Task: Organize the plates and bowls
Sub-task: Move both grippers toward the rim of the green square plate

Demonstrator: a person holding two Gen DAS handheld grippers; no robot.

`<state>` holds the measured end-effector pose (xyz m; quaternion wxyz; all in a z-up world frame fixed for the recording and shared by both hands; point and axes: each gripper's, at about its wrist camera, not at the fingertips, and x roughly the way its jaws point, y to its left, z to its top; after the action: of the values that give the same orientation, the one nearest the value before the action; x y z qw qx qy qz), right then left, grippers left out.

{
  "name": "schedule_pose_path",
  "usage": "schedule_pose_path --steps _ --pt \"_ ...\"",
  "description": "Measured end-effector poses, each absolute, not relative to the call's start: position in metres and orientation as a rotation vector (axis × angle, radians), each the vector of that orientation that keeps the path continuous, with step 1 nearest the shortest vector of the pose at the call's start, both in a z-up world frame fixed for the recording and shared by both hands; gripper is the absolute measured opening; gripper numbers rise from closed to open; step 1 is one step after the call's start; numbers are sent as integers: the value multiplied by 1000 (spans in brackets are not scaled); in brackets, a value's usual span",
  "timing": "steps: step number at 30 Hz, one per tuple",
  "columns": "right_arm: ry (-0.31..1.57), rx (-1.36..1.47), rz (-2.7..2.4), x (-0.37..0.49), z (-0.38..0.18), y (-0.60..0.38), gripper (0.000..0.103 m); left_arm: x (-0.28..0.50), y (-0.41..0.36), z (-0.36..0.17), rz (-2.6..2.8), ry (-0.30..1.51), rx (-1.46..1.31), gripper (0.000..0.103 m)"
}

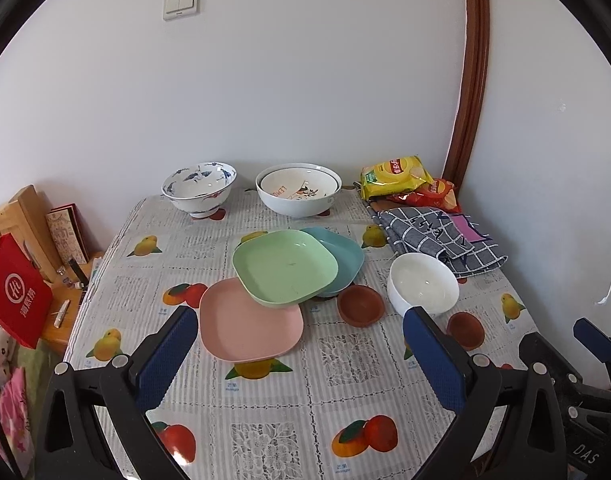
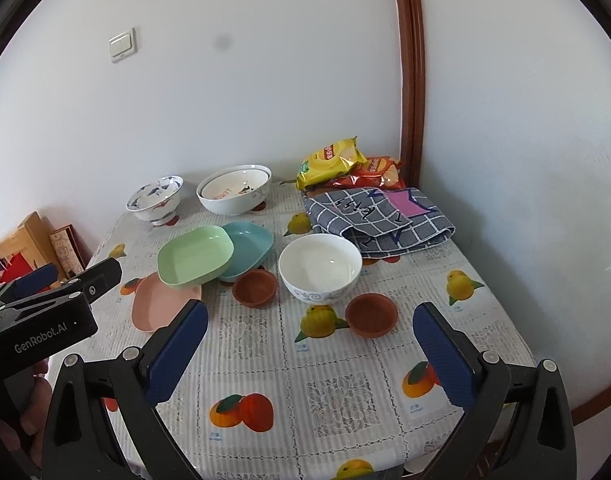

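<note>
Both wide apart and holding nothing, left gripper [image 1: 299, 354] and right gripper [image 2: 310, 350]; could knock green plate [image 1: 285, 266], tipped on pink plate [image 1: 251, 326], toward 6 o'clock off bench [image 1: 305, 408].

White walls [image 1: 305, 100], light switch [image 1: 181, 2], brown door frame [image 1: 471, 80] (right), fruit-print tablecloth [image 1: 265, 420]

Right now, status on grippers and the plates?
Left gripper and right gripper open, empty. Green plate overlaps pink plate and teal plate. Nothing blocking.
</note>
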<state>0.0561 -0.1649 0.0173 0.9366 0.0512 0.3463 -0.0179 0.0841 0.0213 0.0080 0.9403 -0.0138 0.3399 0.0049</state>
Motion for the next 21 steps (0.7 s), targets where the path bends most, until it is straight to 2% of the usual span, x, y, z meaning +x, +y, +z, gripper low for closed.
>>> schedule_pose_path --steps 11,21 --pt "781 104 -10 120 -8 -135 97 141 54 -13 19 757 -27 103" --pt "836 105 -8 168 -31 -115 84 186 83 -36 20 803 -53 103"
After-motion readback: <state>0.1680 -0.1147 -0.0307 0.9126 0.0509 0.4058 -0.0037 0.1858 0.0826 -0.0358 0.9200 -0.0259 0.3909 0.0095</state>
